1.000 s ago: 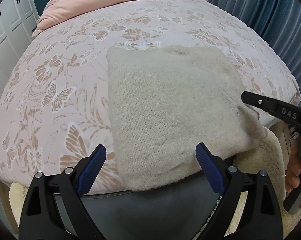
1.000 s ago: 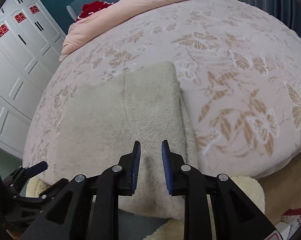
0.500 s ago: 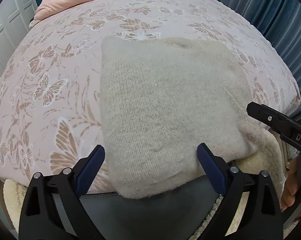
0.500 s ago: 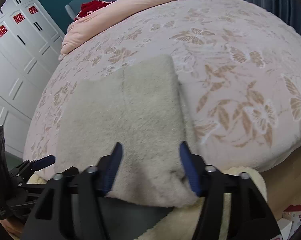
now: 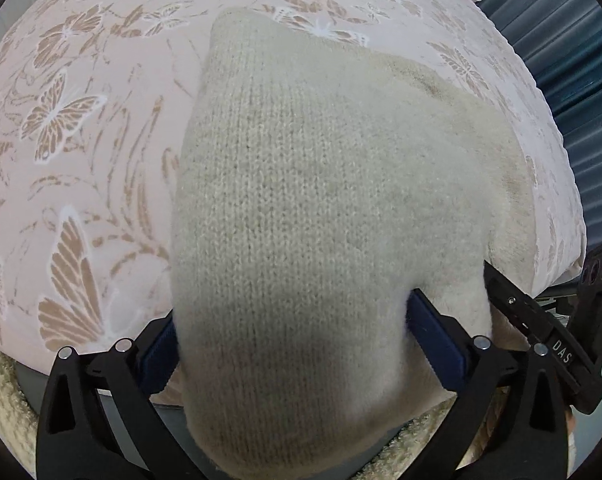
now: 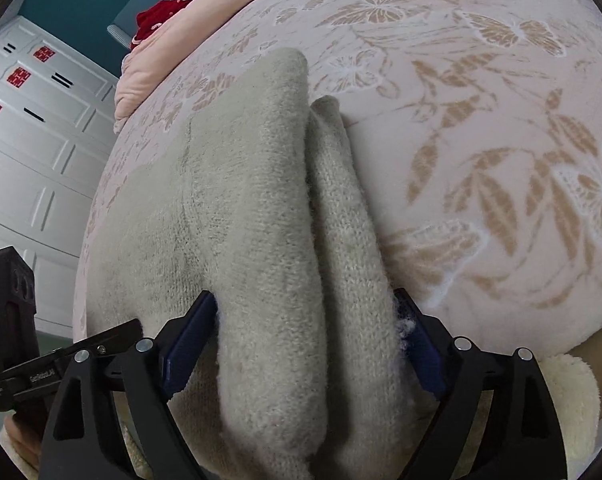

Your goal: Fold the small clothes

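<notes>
A folded cream knit garment (image 5: 321, 200) lies on the pink butterfly-print bed (image 5: 81, 120), its near end hanging over the bed's front edge. My left gripper (image 5: 293, 344) is open, its blue pads on either side of the garment's near left part. My right gripper (image 6: 305, 336) is open too, straddling the near right part of the garment (image 6: 261, 220), where two folded layers show side by side. Each gripper shows at the edge of the other's view: the right one (image 5: 541, 344) and the left one (image 6: 41, 364).
A pink duvet with a red item (image 6: 161, 20) lies at the bed's far end. White wardrobe doors (image 6: 29, 140) stand at the left, blue curtains (image 5: 573, 60) at the right. A cream fluffy rug (image 6: 569, 400) lies below the bed's front edge.
Both grippers have moved forward over the garment's near edge, so the cloth now sits between their pads. The right gripper opened from nearly shut to wide.
</notes>
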`<state>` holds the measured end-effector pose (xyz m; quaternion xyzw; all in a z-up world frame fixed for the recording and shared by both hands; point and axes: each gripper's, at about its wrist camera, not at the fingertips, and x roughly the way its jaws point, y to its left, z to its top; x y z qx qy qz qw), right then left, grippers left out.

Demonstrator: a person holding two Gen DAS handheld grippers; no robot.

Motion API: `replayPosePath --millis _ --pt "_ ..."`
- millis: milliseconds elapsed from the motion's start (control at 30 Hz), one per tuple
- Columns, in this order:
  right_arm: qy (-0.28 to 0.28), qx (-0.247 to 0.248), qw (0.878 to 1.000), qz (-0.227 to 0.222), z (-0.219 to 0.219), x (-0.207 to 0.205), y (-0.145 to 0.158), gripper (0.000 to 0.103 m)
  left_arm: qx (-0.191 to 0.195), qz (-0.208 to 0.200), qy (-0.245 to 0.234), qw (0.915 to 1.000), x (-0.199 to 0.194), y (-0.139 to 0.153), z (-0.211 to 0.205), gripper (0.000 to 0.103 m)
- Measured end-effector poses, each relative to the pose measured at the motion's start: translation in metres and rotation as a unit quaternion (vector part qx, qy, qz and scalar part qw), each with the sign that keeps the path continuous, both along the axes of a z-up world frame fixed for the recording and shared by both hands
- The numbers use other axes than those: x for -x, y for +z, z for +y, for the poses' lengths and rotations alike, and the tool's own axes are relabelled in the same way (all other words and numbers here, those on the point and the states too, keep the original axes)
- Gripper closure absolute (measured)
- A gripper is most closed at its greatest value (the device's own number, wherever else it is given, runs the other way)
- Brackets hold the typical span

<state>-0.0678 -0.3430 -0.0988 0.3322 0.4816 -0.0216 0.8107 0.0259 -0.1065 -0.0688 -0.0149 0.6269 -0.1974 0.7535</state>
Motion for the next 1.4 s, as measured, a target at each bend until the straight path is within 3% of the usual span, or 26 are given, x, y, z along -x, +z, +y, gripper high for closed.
replayPosePath --millis 267,767,967,1033,1100,1167,1200,1267,1400 --pt "0.002 -0.021 1.000 -0.019 -0.003 0.002 -0.003 0.018 -0.011 -0.016 -0.003 0.9998 0.000 -0.001 -0.008 0.005" --pt "0.005 -0.047 0.998 -0.036 -0.009 0.003 -0.004 0.022 -0.004 -0.007 -0.001 1.0000 -0.002 -0.001 -0.005 0.005" --pt "-0.010 -0.089 0.995 -0.041 -0.016 -0.002 -0.009 0.023 0.065 0.048 0.025 0.9964 -0.016 -0.016 0.006 0.005" --pt "-0.017 -0.097 0.995 -0.035 -0.015 -0.002 -0.008 0.038 0.083 0.060 0.029 0.9943 -0.018 -0.016 0.009 0.005" --pt "-0.028 -0.100 0.994 -0.034 -0.014 0.001 -0.003 0.057 0.086 0.055 0.021 0.9946 -0.015 -0.010 0.008 0.015" --pt "-0.036 -0.098 0.994 -0.038 -0.012 0.006 0.006 0.063 0.086 0.041 0.002 0.9955 -0.011 0.001 0.008 0.030" --pt "-0.041 -0.100 0.993 -0.044 -0.011 0.009 0.012 0.064 0.086 0.034 -0.007 0.9957 -0.008 0.008 0.008 0.040" --pt "-0.046 -0.097 0.993 -0.058 -0.009 0.016 0.029 0.065 0.095 0.024 -0.019 0.9950 -0.005 0.023 0.010 0.048" --pt "-0.056 -0.089 0.990 -0.095 -0.013 0.035 0.074 0.066 0.131 -0.004 -0.043 0.9904 0.004 0.065 0.008 0.052"
